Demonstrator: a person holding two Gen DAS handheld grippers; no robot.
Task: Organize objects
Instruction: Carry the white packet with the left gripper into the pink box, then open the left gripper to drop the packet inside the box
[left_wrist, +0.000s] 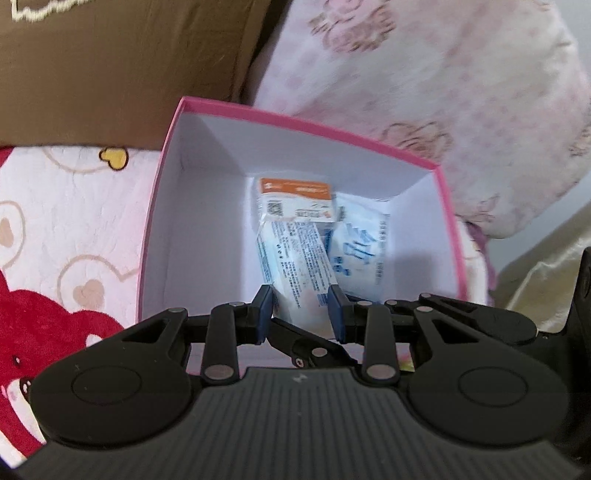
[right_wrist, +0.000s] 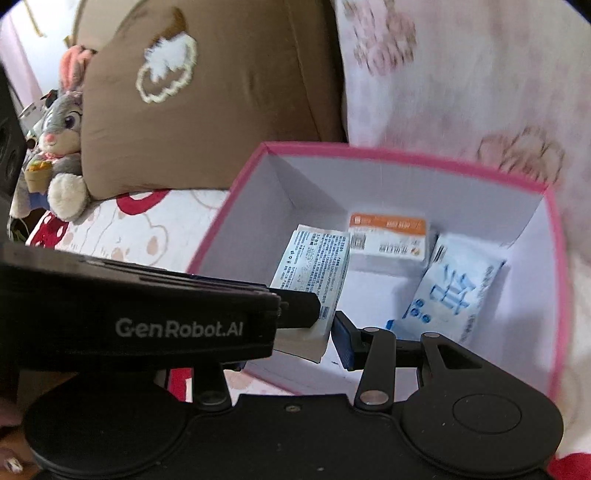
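We see a pink box with white cardboard walls holding an orange-banded packet and a blue-printed soft pack. Our left gripper fingers clamp a printed white packet over the box interior. The right gripper is partly hidden; its state cannot be determined.

1. Left wrist camera looks steeply down, close above the open pink box.
2. Right wrist camera looks down from the box's right, equally near.
3. Both views share the box and brown cushion.
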